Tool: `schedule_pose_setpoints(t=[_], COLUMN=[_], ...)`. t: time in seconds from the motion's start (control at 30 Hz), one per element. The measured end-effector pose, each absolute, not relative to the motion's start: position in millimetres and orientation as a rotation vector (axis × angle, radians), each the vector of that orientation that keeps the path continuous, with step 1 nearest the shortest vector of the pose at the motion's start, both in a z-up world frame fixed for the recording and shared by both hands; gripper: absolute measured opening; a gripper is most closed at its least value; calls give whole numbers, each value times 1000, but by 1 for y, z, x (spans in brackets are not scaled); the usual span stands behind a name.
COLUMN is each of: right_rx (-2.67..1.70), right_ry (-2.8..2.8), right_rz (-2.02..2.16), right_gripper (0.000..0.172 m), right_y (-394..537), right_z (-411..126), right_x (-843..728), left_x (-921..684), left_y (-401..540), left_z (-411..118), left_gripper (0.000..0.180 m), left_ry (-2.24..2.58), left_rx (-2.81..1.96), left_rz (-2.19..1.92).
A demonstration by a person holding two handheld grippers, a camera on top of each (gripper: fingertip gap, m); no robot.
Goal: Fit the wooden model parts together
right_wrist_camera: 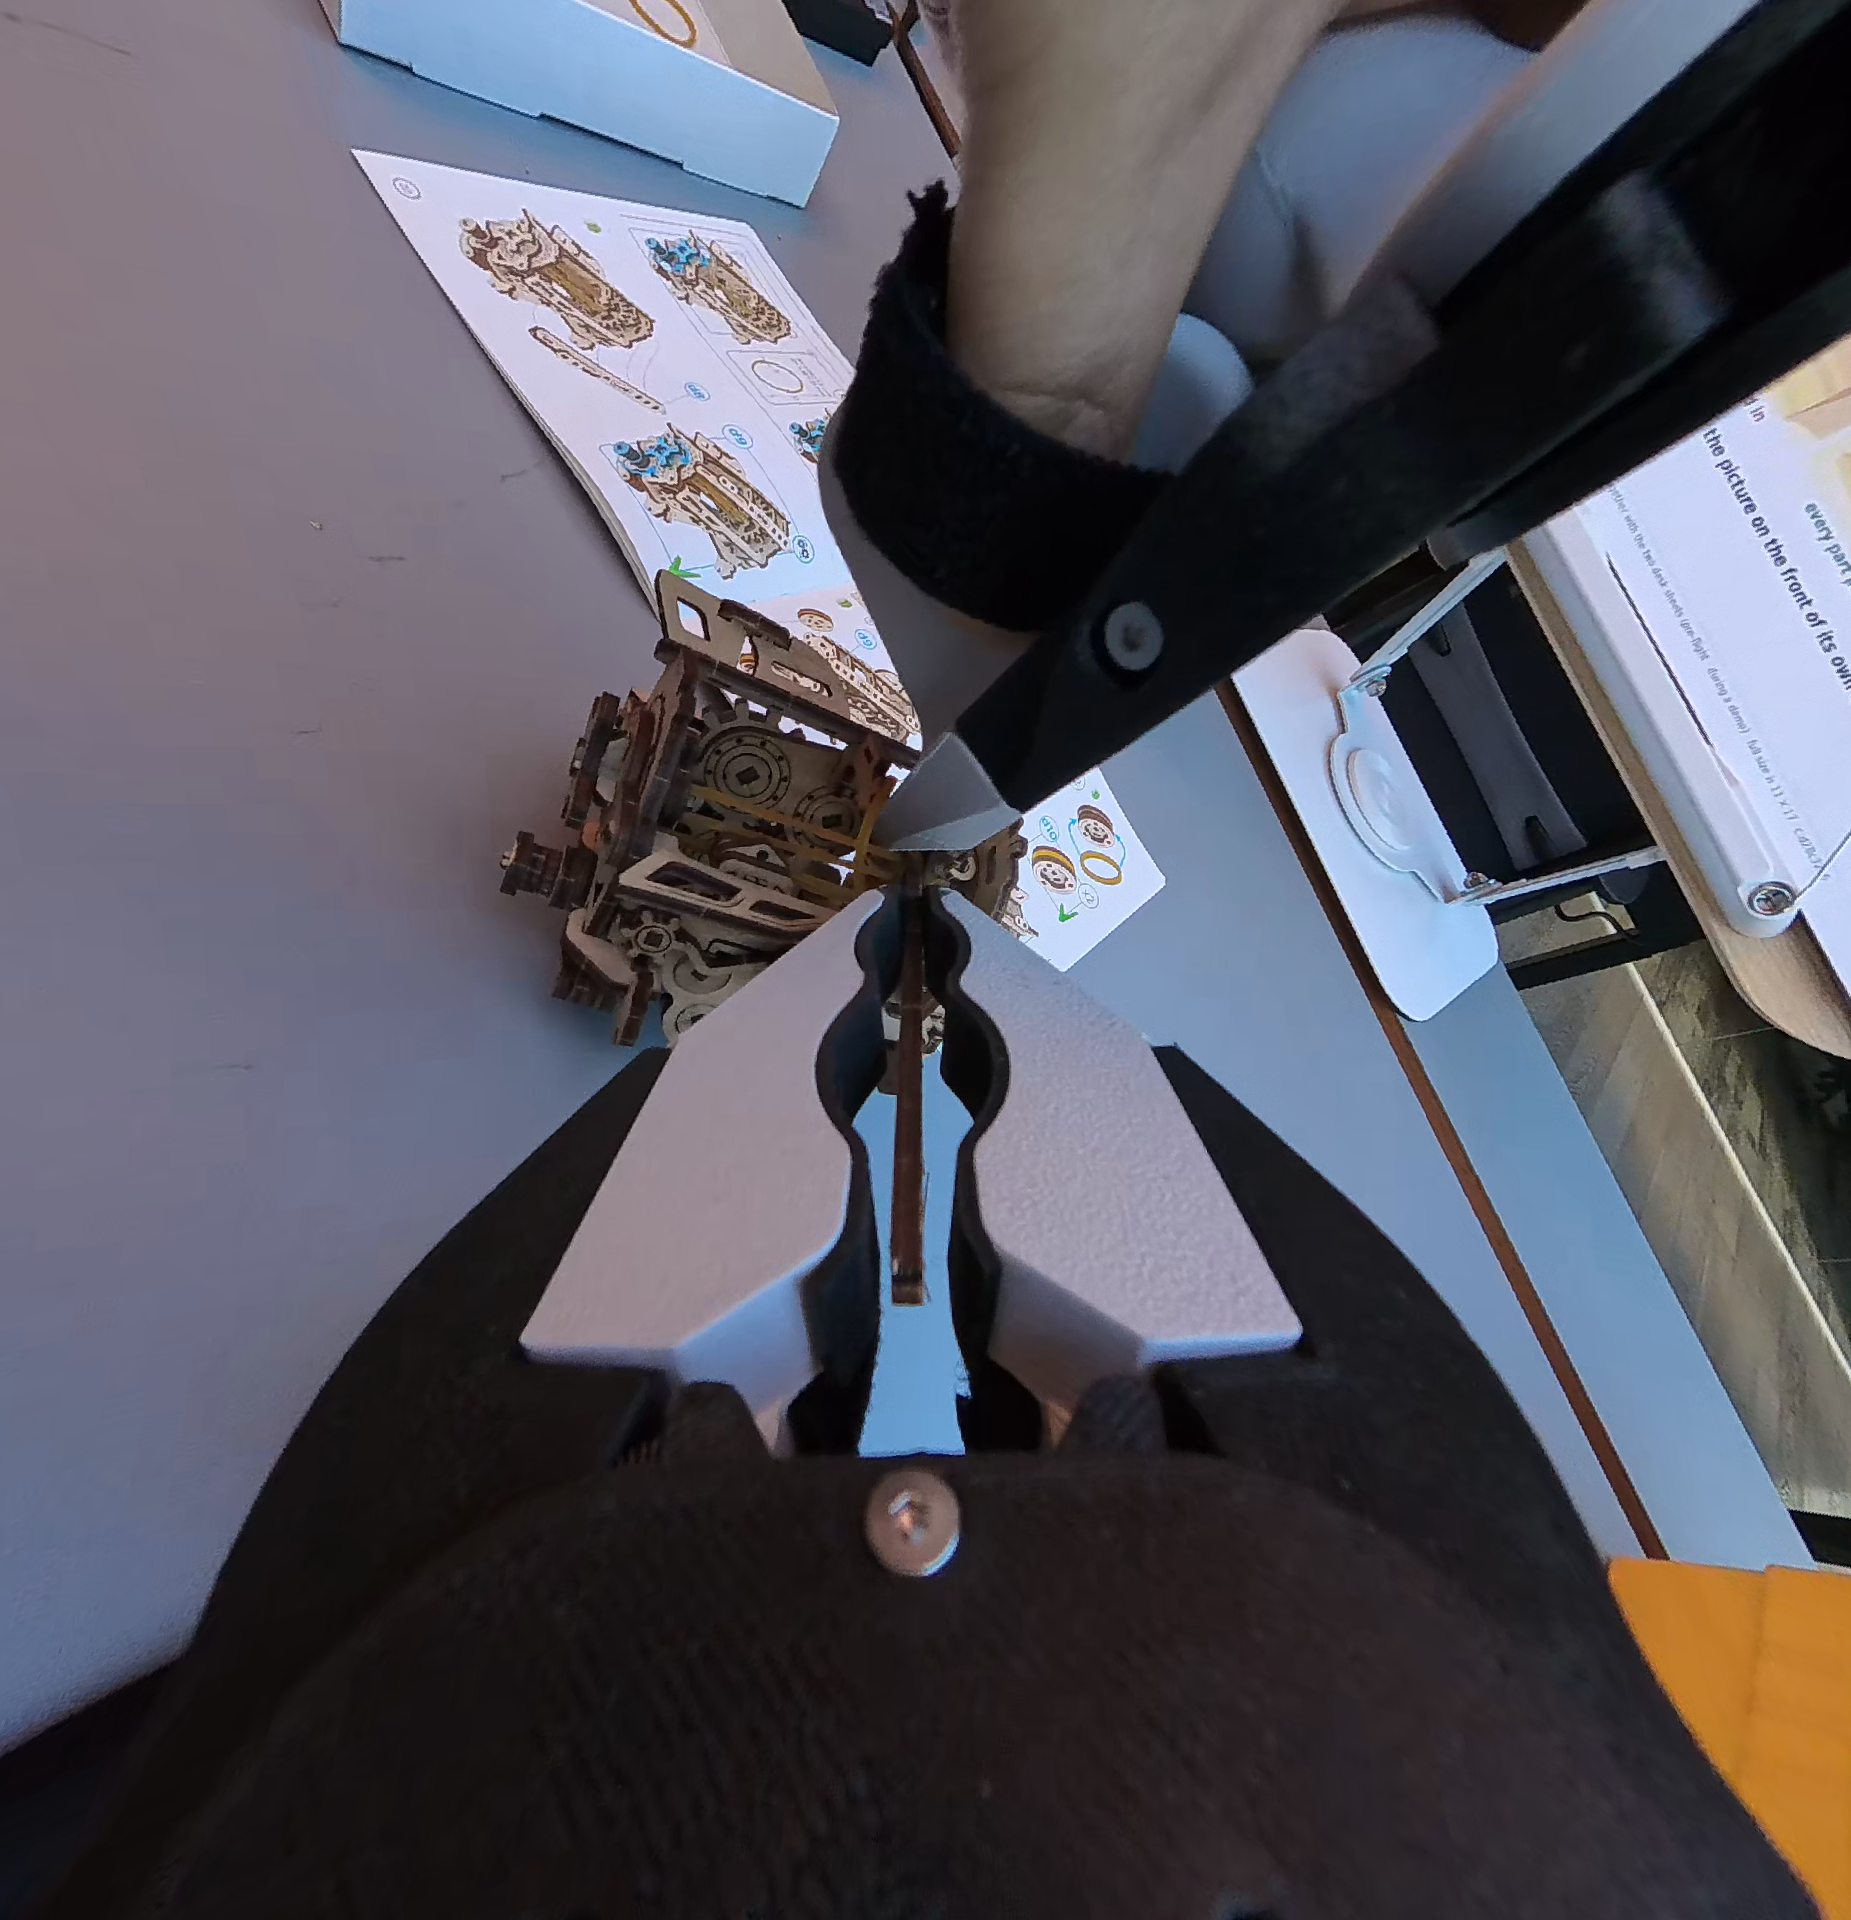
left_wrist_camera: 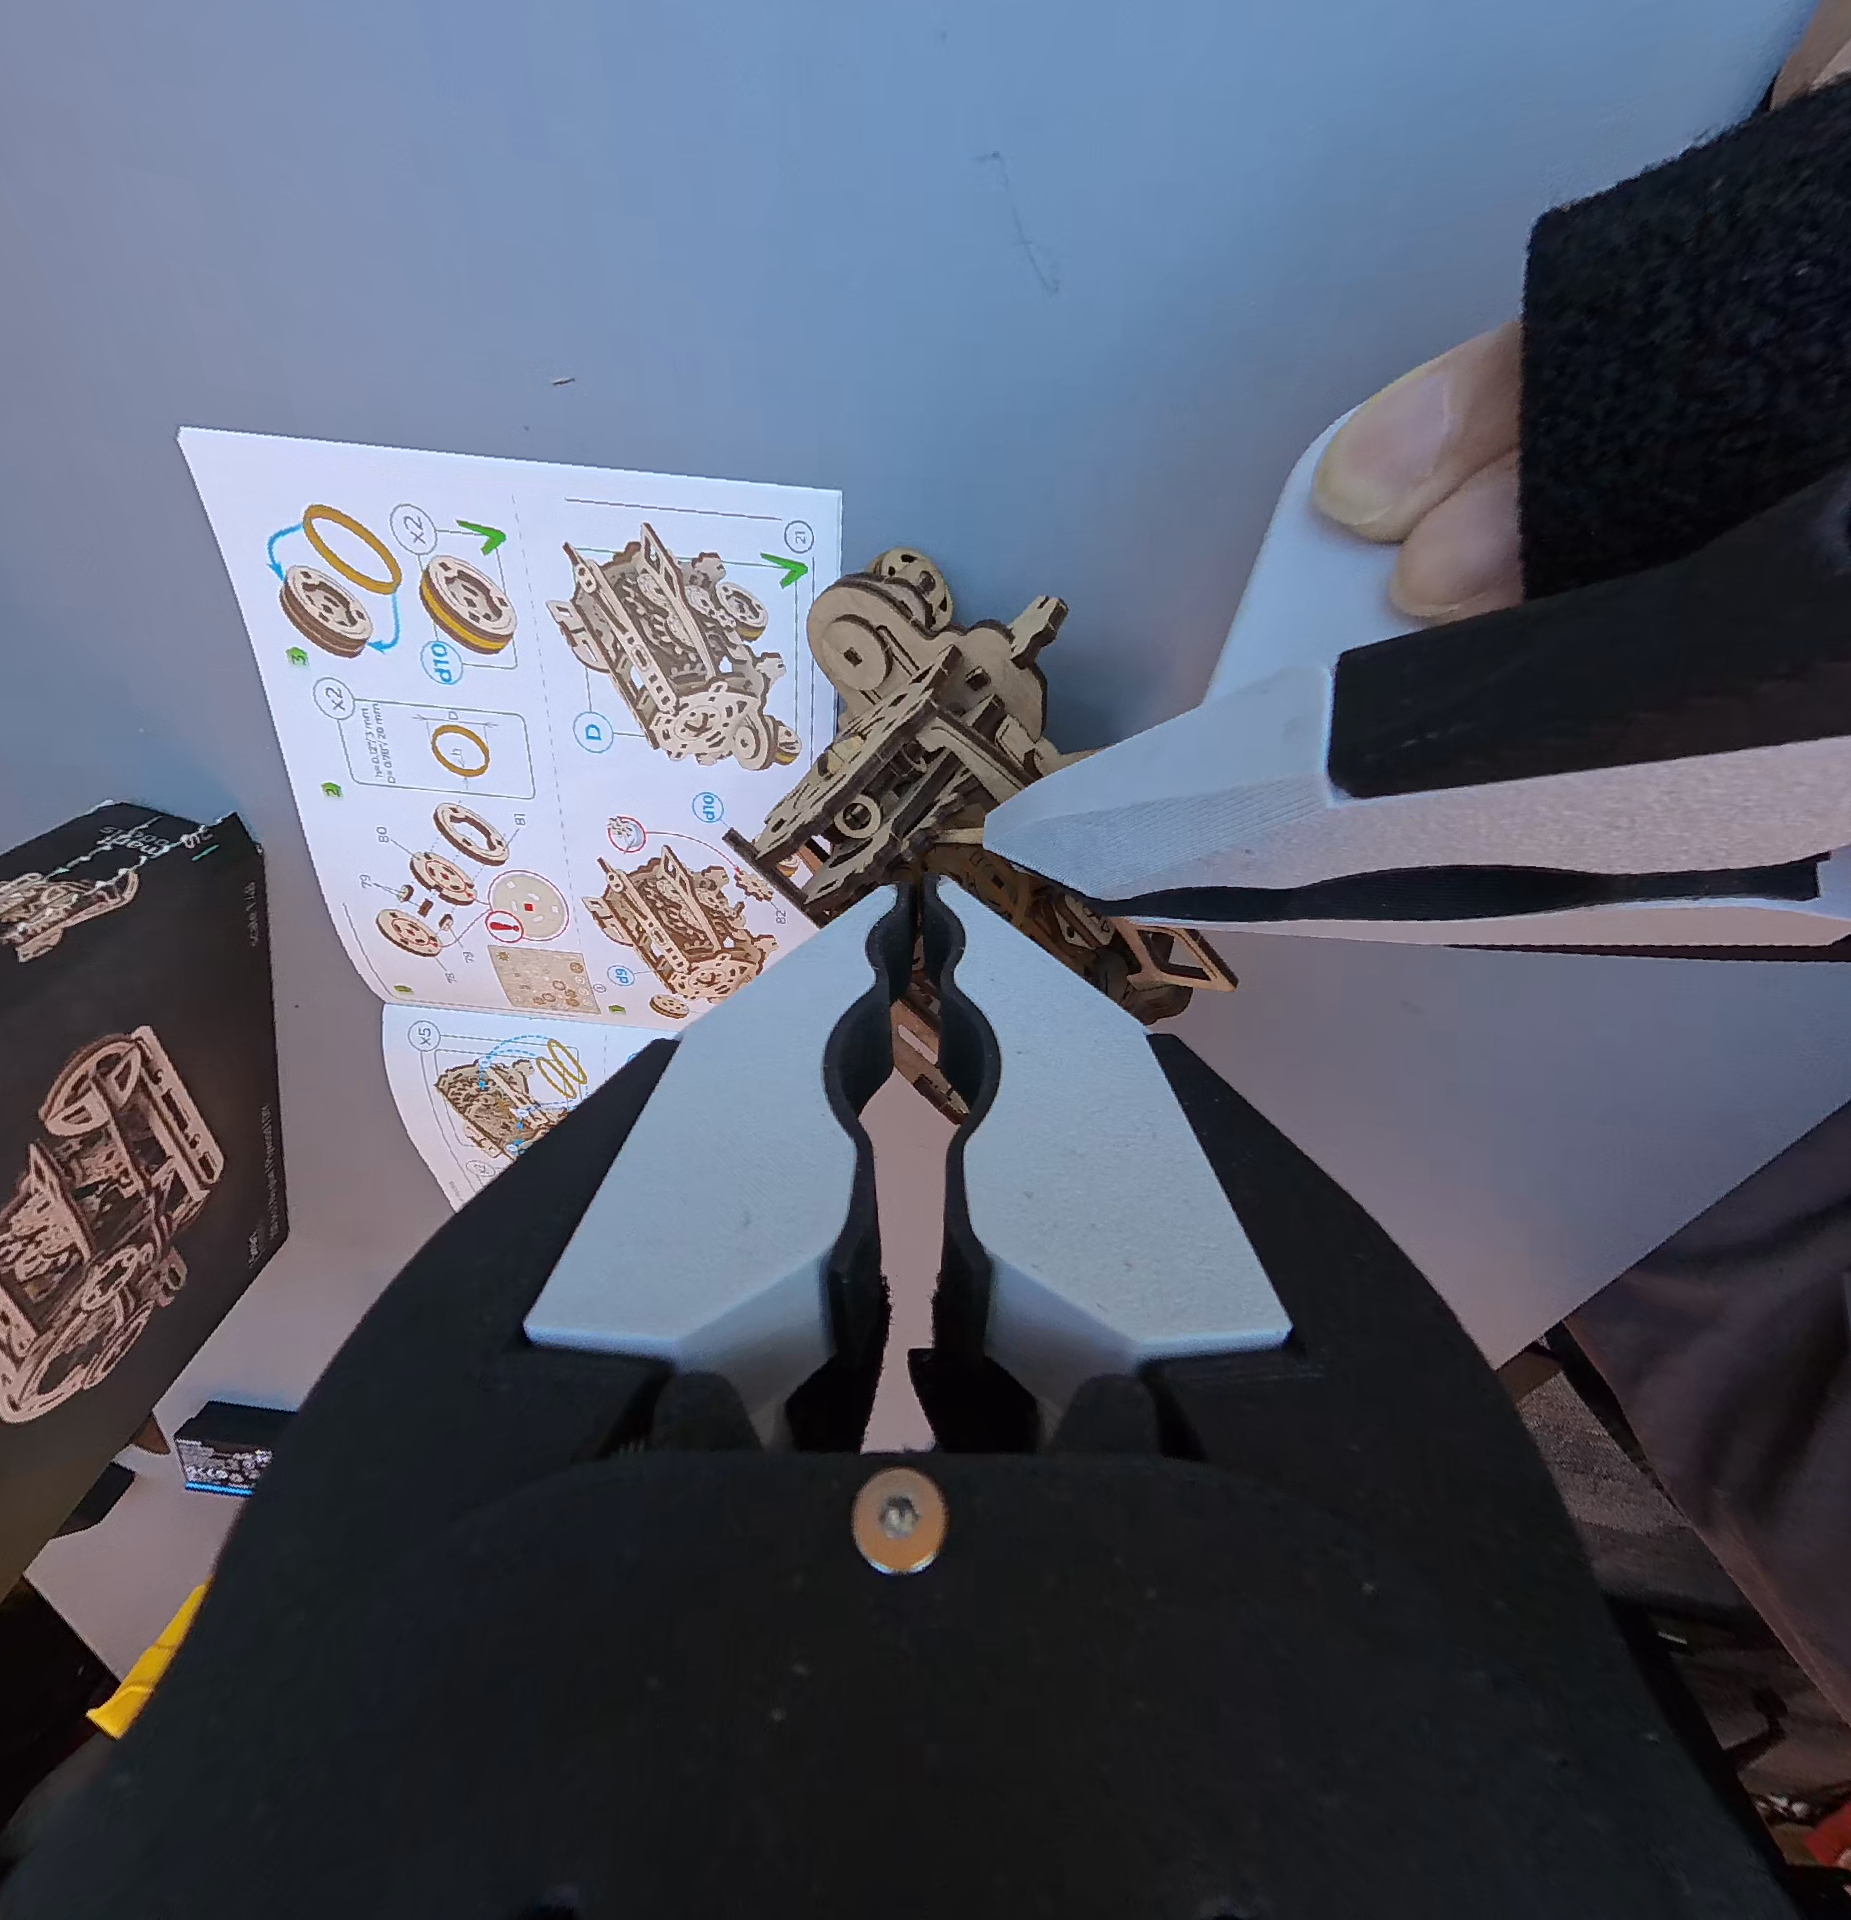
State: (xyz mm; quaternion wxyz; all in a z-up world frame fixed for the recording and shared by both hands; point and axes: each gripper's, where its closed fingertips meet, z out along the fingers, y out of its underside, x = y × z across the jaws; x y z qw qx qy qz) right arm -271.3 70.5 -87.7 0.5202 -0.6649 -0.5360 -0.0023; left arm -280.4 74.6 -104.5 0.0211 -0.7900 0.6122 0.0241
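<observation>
The wooden model (left_wrist_camera: 900, 727), a laser-cut gear assembly with yellow rubber bands, sits tilted on the grey table (left_wrist_camera: 900, 260); it also shows in the right wrist view (right_wrist_camera: 692, 831). My left gripper (left_wrist_camera: 919, 896) is shut, its tips pinching a thin edge at the model's near side. In the right wrist view its tip (right_wrist_camera: 931, 821) touches the model where the bands meet. My right gripper (right_wrist_camera: 908, 906) is shut on a thin dark wooden piece (right_wrist_camera: 907, 1122) seen edge-on, its front end at the model. The right gripper (left_wrist_camera: 1014, 836) reaches in from the right.
An open instruction booklet (left_wrist_camera: 505, 727) lies left of the model and shows again in the right wrist view (right_wrist_camera: 640, 395). A black kit box (left_wrist_camera: 100, 1143) stands at the left. A white box (right_wrist_camera: 588, 73) is farther back. The table edge (right_wrist_camera: 1420, 1143) runs close on the right.
</observation>
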Motion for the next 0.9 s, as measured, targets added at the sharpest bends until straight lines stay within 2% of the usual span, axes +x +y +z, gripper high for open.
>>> schedule_pose_setpoints(t=[0.9], right_rx=[-1627], right_ry=[-1214], right_rz=[20], right_gripper=[1], right_y=[75], right_z=[-88], right_x=[-272], left_x=[-279], left_y=[79], left_z=[-99], left_gripper=[0], left_ry=[1886], left_rx=[-2428], left_rz=[55])
